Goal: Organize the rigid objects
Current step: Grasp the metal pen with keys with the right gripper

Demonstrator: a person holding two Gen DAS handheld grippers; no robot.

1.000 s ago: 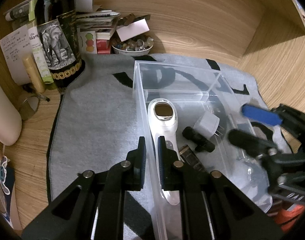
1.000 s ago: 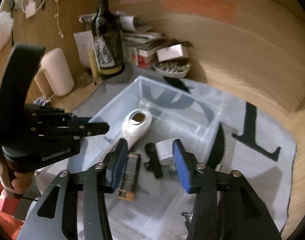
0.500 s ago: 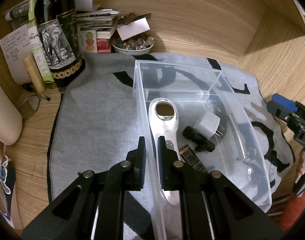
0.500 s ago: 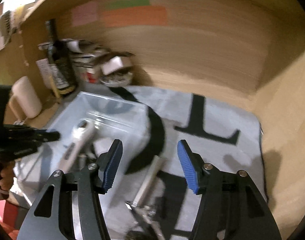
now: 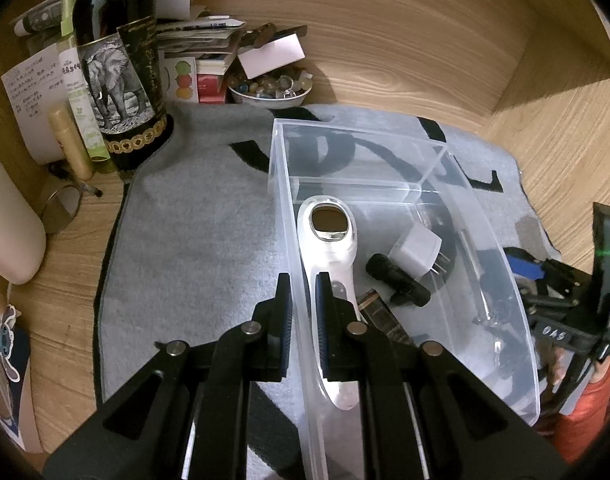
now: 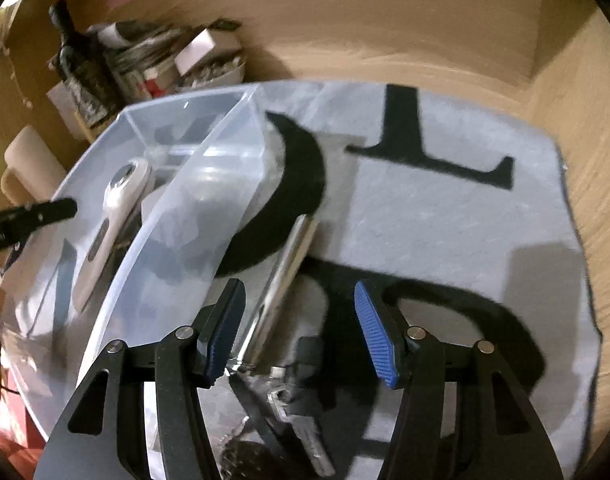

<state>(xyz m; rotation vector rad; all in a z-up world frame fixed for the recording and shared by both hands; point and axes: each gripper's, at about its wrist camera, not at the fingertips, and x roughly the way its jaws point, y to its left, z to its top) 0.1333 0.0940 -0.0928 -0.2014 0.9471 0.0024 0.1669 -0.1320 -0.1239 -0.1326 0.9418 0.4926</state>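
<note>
- The right tool (image 6: 299, 330) has swung out of the clear bin (image 5: 501, 276) and now hangs low over the grey mat (image 6: 457, 208) on the counter, to the right of the bin's wall.
- Its jaws stand open and hold nothing; the opening has widened slightly during the swing.
- Between them lies a metal rod (image 6: 287, 272), just beside the bin, with keys (image 6: 301, 432) nearer the camera.
- The left tool (image 5: 303, 316) has not moved: it is closed on the bin's near-left wall, steadying it.
- The white handheld device (image 5: 331, 268), the charger plug (image 5: 415, 250) and a black clip (image 5: 397, 280) already lie in the bin.
- The rod looks like the next pick.
</note>
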